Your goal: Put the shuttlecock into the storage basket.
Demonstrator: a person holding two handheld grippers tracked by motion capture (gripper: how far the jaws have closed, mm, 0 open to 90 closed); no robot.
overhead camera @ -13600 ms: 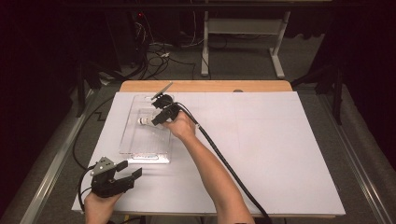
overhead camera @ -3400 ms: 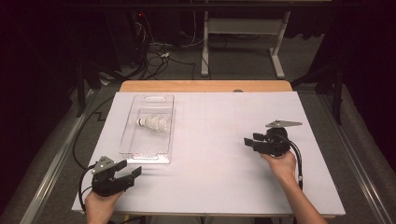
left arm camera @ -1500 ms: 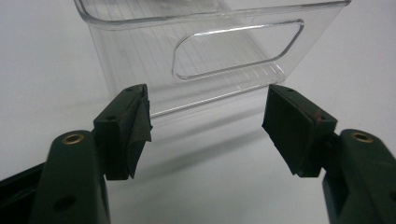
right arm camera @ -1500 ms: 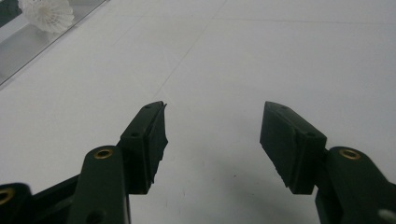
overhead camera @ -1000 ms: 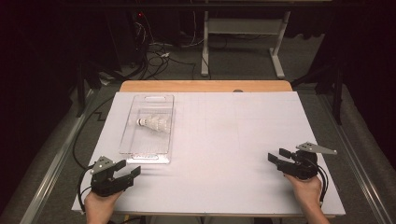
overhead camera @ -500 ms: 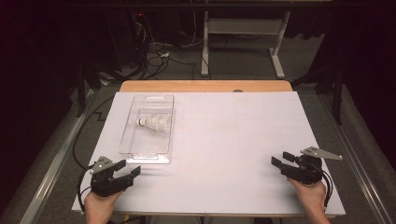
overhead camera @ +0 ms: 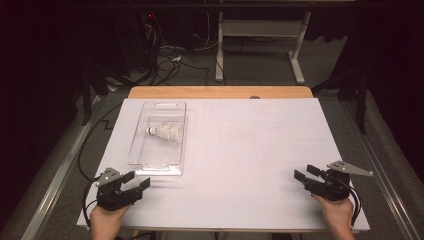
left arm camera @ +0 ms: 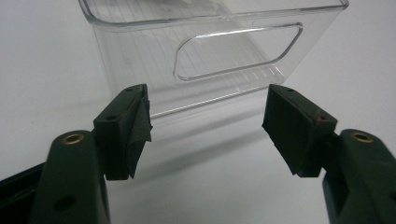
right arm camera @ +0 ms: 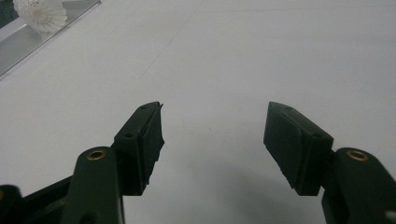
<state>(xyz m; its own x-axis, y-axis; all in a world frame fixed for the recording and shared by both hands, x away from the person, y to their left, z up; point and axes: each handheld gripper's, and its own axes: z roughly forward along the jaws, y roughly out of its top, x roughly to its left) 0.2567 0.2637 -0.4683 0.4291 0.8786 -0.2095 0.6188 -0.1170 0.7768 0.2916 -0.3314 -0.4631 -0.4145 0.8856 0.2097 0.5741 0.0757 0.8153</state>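
Observation:
A white shuttlecock [overhead camera: 165,133] lies on its side inside a clear plastic bin [overhead camera: 142,157] at the table's left; the shuttlecock [right arm camera: 41,14] also shows at the top left of the right gripper view. My left gripper [overhead camera: 134,182] rests open near the front left corner, just short of the bin's near wall [left arm camera: 219,60], nothing between its jaws [left arm camera: 205,126]. My right gripper [overhead camera: 306,173] stands open near the front right edge, pointing left, empty above bare white surface [right arm camera: 212,135].
White sheet [overhead camera: 240,150] covers the table, with a wooden strip [overhead camera: 220,92] along the far edge. Cables [overhead camera: 165,60] and a desk frame [overhead camera: 260,35] lie on the dark floor beyond. Metal rails run along both table sides.
The right gripper left the bin, leaving the shuttlecock inside, and drew back to the front right corner. Over the last second it moved slightly nearer. The left gripper stayed put.

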